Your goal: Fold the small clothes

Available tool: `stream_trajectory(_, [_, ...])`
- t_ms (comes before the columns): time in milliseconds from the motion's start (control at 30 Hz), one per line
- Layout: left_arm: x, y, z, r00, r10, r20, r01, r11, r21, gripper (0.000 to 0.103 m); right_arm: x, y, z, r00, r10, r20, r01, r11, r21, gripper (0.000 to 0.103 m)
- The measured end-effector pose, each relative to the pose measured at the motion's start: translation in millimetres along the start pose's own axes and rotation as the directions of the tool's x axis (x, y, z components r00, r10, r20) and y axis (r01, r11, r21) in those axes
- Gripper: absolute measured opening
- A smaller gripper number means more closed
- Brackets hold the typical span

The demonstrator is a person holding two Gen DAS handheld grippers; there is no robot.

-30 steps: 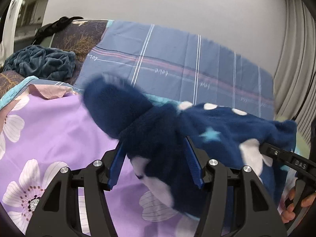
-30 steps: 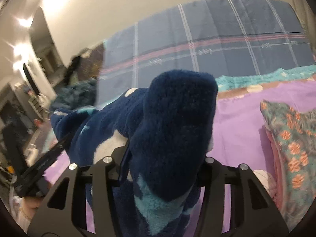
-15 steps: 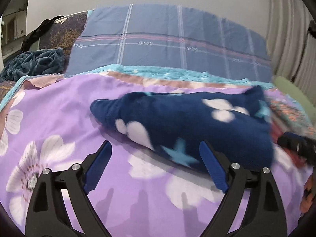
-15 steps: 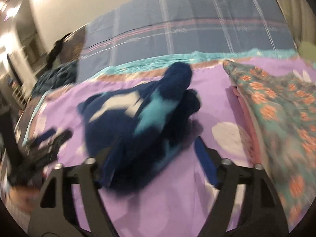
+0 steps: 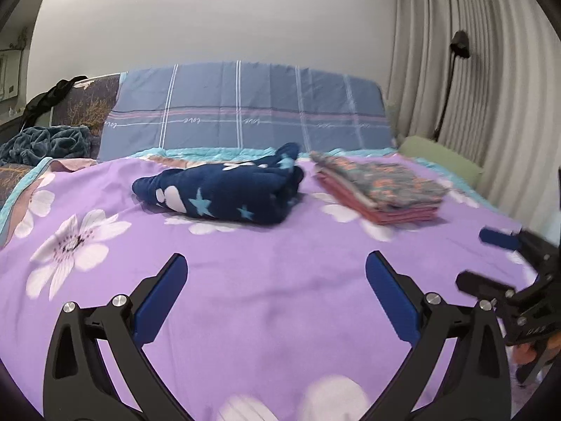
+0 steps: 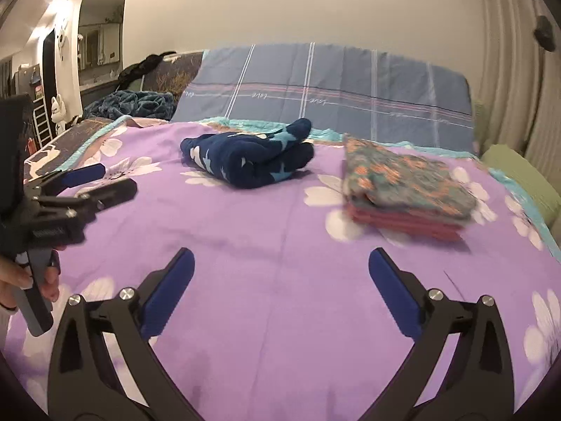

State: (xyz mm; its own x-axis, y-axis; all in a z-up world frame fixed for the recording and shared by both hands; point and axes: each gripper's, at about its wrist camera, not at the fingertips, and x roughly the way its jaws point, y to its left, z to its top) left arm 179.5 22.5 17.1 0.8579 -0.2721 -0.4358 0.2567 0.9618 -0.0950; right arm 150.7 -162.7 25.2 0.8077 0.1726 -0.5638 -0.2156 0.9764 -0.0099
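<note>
Left wrist view: the left gripper and right gripper have just spread their jaws wide and hold nothing; the folded fleece, pinched a second ago, now lies released on the bed beside the stack, so this piece looks done.

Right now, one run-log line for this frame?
stage: navy garment folded, released on bed | left hand-held gripper: open, jaws just opened, empty | right hand-held gripper: same | floral stack: beside it, apart
</note>
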Motion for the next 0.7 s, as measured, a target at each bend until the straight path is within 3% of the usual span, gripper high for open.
stream_trajectory(233, [-81,-52,-17,0.998,0.034,0.057,-0.037,0.998,0.045,0.102,-78,1,-33,0.999,0.040,0.020,-0.042,0.994,0.097,0.101])
stream_trajectory(333, [-106,-69,-24,0.996,0.065,0.066,-0.069,0.996,0.054,0.102,-104,6,-39,0.998,0.002,0.063,-0.008,0.995,0.095,0.101])
stream_trajectory(700, [-148,-106,-43,0.990,0.120,0.069,-0.126,0.988,0.091,0.102,-151,8,-57,0.994,-0.039,0.105,0.025,0.991,0.132,0.101])
